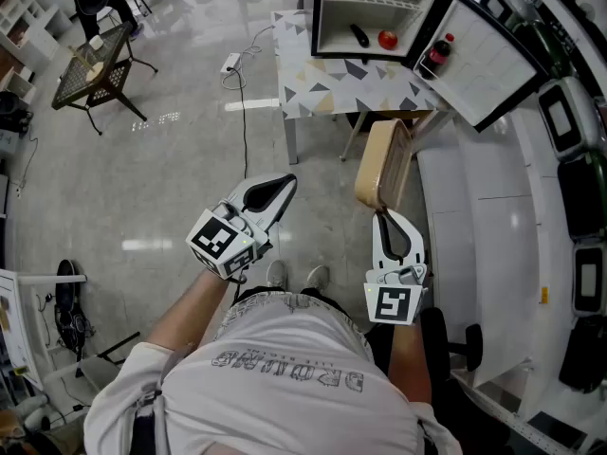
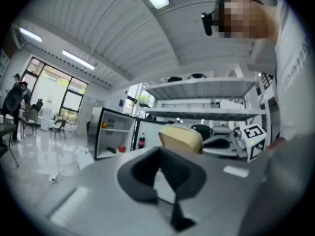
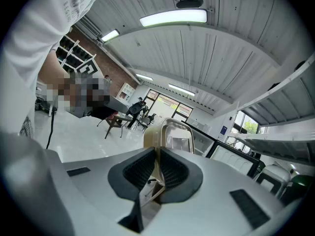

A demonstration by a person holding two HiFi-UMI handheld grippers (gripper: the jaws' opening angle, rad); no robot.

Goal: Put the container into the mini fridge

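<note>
While the container (image 1: pixel 383 164) hangs short of the mini fridge (image 1: pixel 321 17): right tongs (image 1: pixel 379 214) clamp only its near rim.
Left tongs (image 1: pixel 287 182): together, empty, also short of the fridge.
Slip risk: such a thin edge grip could let it pivot or drop.
Entry risk: tilted, it may strike the fridge frame or the apple (image 1: pixel 387 39) inside.
</note>
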